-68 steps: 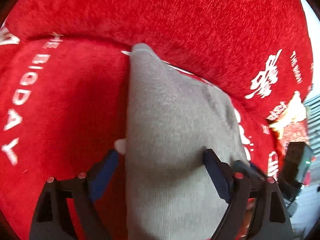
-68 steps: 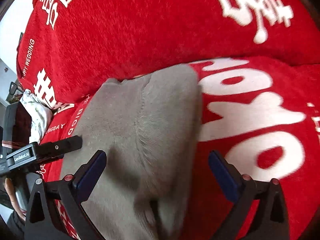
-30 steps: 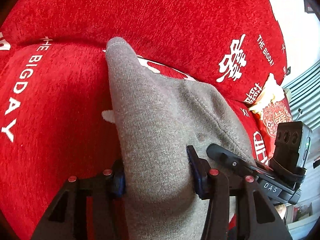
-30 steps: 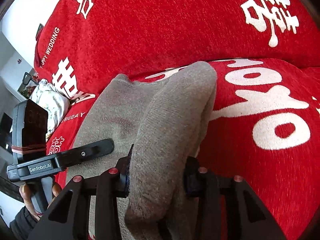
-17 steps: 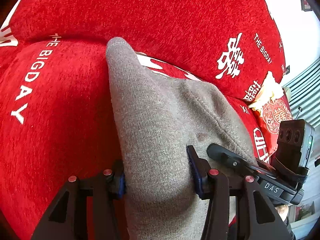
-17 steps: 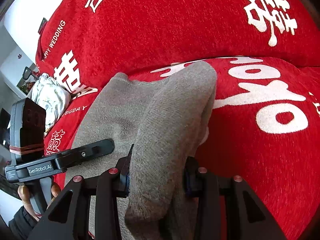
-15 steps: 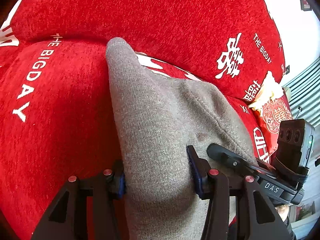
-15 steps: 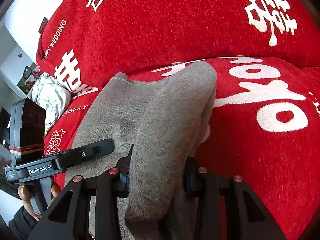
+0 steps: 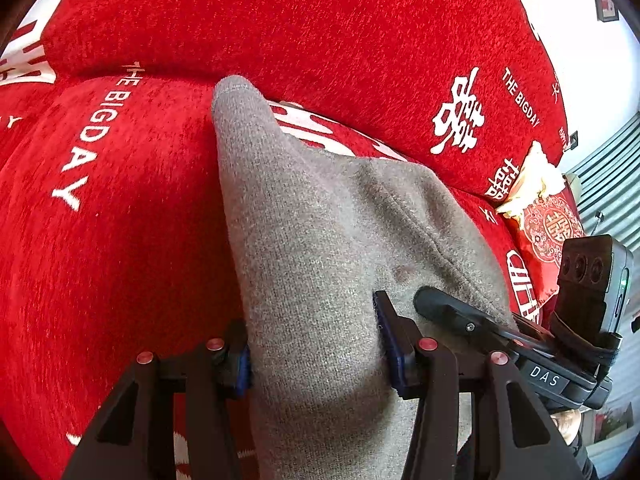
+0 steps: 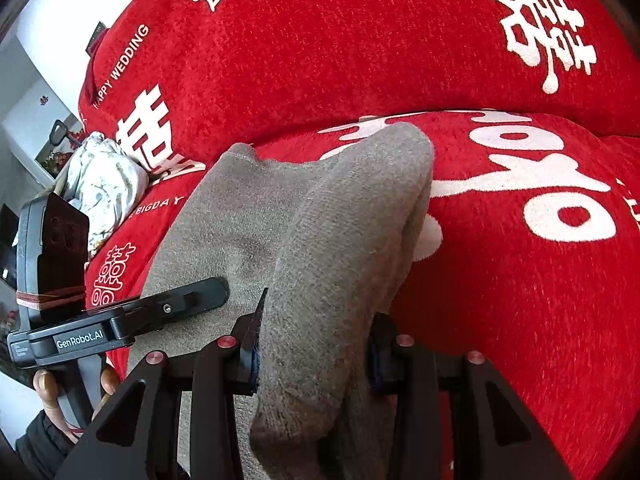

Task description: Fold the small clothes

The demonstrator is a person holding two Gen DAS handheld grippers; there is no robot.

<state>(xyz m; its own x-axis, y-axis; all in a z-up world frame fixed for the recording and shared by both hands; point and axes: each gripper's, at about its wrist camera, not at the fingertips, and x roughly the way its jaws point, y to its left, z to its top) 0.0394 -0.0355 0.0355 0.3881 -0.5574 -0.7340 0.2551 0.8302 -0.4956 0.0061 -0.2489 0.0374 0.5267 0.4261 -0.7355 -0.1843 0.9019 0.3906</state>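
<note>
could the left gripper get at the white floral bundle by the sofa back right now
Probably not. The left gripper is shut on the grey garment, as is the right gripper. The white floral bundle lies apart on the red sofa cover.

left gripper [image 9: 314, 354] black | blue pads | red screws | right gripper [image 10: 316, 350] same

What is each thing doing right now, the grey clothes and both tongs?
Grey garment: bunched, pinched at two spots, far end resting on the red sofa cover.
Left tongs: shut on the garment.
Right tongs: shut on the garment.
Floral bundle: crumpled, lying on the sofa cover.
</note>
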